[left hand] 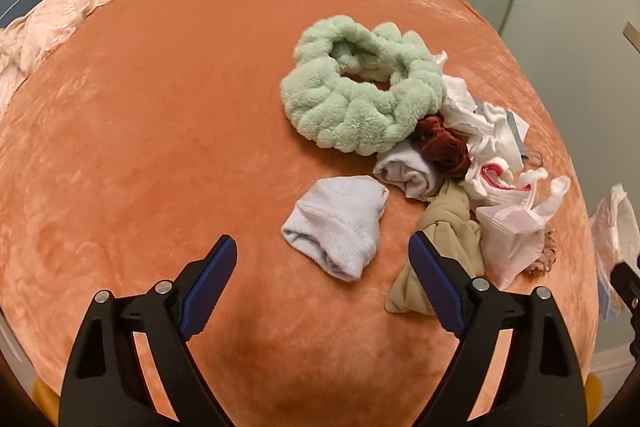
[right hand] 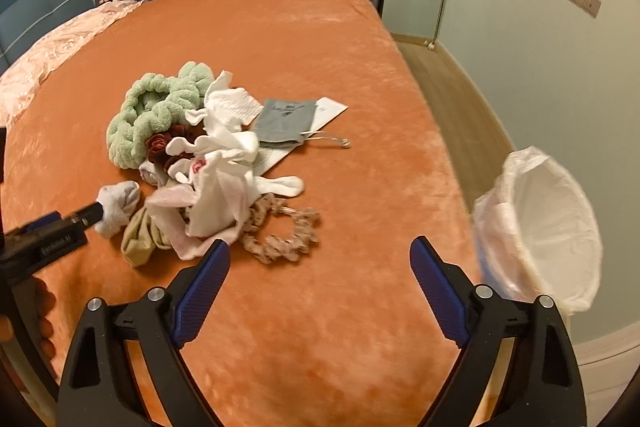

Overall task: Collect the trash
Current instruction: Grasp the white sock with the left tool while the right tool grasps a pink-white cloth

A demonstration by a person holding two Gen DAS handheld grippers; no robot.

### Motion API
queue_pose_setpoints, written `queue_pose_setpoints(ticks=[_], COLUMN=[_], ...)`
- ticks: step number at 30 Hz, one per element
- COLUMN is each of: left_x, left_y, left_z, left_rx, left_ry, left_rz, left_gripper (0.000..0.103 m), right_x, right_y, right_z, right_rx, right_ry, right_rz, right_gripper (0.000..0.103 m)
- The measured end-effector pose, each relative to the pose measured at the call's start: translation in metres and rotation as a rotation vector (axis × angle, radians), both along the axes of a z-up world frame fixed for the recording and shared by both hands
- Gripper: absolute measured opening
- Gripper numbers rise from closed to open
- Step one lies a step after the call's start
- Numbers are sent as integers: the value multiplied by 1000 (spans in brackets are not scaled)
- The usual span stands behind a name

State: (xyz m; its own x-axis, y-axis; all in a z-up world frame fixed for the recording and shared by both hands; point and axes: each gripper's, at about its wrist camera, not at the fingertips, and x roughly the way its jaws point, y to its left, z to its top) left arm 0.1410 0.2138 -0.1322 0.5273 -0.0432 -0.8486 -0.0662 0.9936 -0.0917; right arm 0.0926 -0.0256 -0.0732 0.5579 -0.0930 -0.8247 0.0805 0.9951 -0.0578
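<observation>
A heap of trash and small items lies on the orange bedspread [left hand: 160, 147]. My left gripper [left hand: 322, 247] is open, and a pale rolled sock [left hand: 336, 223] lies between its fingertips without touching the pads. Beyond the sock are an olive cloth [left hand: 444, 227], a white plastic bag [left hand: 508, 235], crumpled tissues [left hand: 492, 131], a dark red scrunchie [left hand: 442, 147] and a green fluffy headband [left hand: 360, 83]. My right gripper [right hand: 320, 251] is open and holds nothing. It hangs over bare bedspread just short of a beaded scrunchie [right hand: 280, 231] and the plastic bag [right hand: 216, 199].
A bin with a white liner [right hand: 540, 227] stands off the bed's right edge, beside the wall. A grey pouch [right hand: 284, 119] and a white card [right hand: 328, 111] lie behind the heap. A pink quilt [right hand: 48, 55] covers the bed's far left. Curtains hang behind.
</observation>
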Motion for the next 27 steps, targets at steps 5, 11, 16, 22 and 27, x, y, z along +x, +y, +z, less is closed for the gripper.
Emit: queue_pose_setpoints(ticks=[5, 11, 16, 22, 27], left_x=[14, 26, 26, 16, 1], left_y=[-6, -7, -6, -12, -30], left_z=[-10, -21, -19, 4, 37], left_rx=[-24, -84, -91, -73, -82], left_ry=[19, 58, 65, 32, -20], left_rz=[-30, -32, -29, -28, -38], left_gripper=[64, 37, 25, 21, 21], right_x=[21, 45, 59, 52, 36], right_y=[13, 33, 42, 43, 31], right_z=[-17, -36, -60, -48, -8], right_rx=[47, 66, 121, 146, 162], right_ry=[42, 84, 151, 136, 57], right_rz=[20, 71, 93, 114, 113], right_gripper=[73, 52, 13, 1, 1])
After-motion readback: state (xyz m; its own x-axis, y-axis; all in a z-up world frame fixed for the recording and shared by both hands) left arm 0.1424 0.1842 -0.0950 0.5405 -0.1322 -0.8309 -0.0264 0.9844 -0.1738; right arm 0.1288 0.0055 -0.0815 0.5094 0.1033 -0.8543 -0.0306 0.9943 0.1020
